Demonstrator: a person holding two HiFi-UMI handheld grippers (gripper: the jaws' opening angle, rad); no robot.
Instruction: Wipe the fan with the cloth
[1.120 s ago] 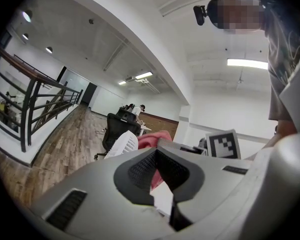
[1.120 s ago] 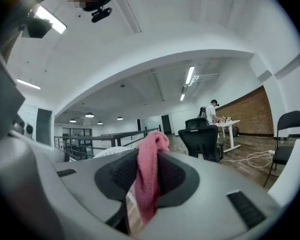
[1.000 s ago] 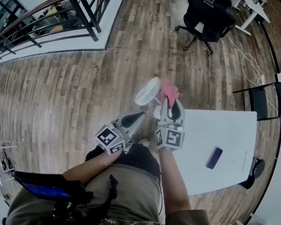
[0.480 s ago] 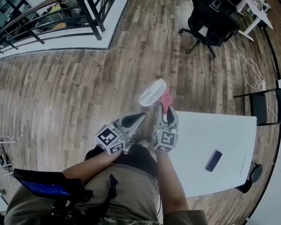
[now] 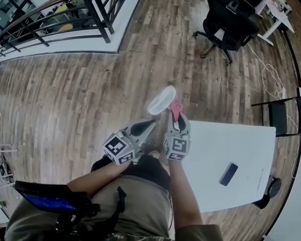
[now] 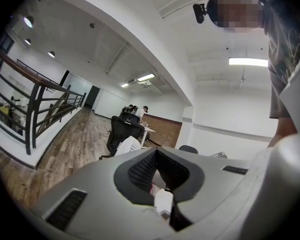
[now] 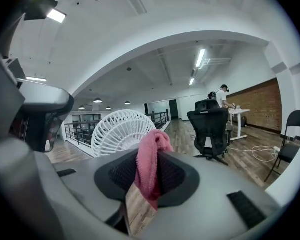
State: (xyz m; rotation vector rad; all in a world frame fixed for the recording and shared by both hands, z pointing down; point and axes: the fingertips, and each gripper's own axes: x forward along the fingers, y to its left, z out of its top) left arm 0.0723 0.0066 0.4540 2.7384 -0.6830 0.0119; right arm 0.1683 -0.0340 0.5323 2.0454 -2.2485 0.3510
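A small white fan point(image 5: 161, 100) stands at the far left corner of the white table point(image 5: 231, 149), its round grille tilted. A pink cloth point(image 5: 175, 109) touches the grille's lower right side, and my right gripper point(image 5: 176, 127) is shut on it. In the right gripper view the cloth point(image 7: 150, 159) hangs out of the right gripper point(image 7: 147, 171), with the fan point(image 7: 121, 131) just behind it. My left gripper point(image 5: 143, 128) is shut and holds nothing that I can see, its tip just left of the fan's foot. The left gripper point(image 6: 157, 171) points level toward the fan point(image 6: 127, 146).
A dark phone point(image 5: 229, 174) lies on the table's right part. A black office chair point(image 5: 230, 19) stands far behind on the wooden floor, and a folding chair point(image 5: 286, 109) at the table's right. A black railing point(image 5: 65, 19) runs at the upper left.
My right gripper has come down with the cloth, from beside the grille's upper part to its lower right edge. The left gripper has stayed in place, shut.
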